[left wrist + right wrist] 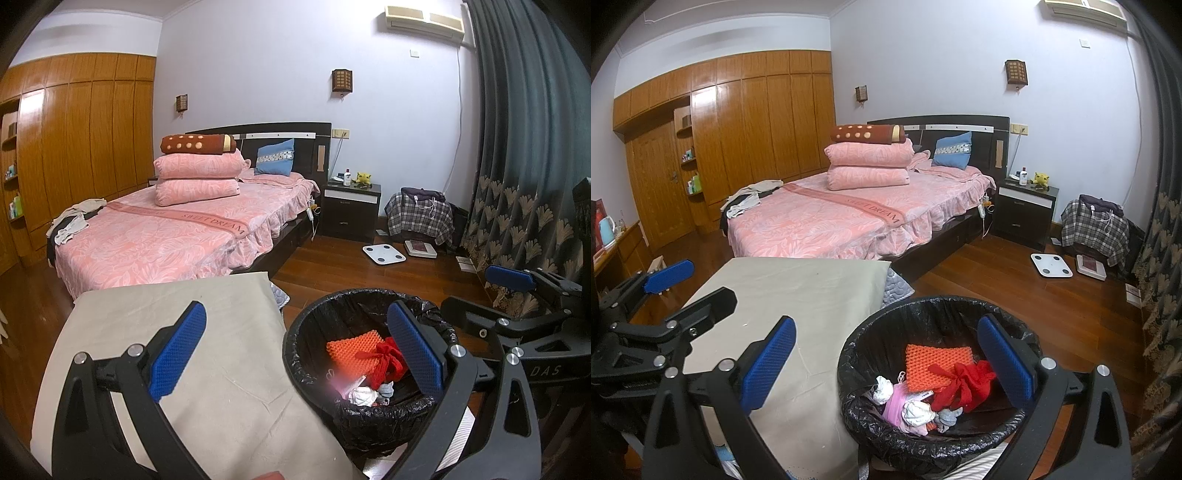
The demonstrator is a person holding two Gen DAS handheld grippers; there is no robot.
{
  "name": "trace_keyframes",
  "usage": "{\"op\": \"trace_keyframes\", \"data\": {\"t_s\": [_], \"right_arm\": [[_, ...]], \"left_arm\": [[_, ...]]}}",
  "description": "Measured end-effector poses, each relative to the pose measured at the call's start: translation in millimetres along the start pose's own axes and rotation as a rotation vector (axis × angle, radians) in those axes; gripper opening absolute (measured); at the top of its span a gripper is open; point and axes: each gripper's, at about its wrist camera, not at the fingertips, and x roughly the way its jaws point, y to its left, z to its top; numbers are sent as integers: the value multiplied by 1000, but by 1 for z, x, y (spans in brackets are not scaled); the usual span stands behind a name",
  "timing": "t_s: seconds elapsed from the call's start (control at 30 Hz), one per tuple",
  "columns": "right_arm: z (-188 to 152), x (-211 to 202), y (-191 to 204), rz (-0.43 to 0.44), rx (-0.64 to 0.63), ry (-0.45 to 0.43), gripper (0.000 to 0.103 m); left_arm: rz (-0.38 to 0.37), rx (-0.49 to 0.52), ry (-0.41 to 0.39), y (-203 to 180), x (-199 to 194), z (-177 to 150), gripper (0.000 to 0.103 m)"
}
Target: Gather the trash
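We hold both claws, left [295,347] and right [886,360], released and empty over the bin [886,435], its trash [945,380] apparently already dropped in.

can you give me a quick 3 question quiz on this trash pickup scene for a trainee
1. True or false: the left gripper is holding a piece of trash.
2. Multiple choice: what lines the trash bin? A) a white paper bag B) a black plastic bag C) nothing
3. Fill in: the orange mesh pad lies ____ the bin, next to a red cloth.

Key:
1. False. Both the left gripper and the right gripper are open, with nothing between their fingers.
2. B
3. inside
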Motion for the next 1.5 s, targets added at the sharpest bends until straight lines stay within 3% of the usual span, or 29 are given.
{"op": "trace_keyframes", "data": {"t_s": [1.5], "right_arm": [[1, 1, 1, 0, 2, 1, 97]], "left_arm": [[0, -13, 8, 7, 2, -2, 96]]}}
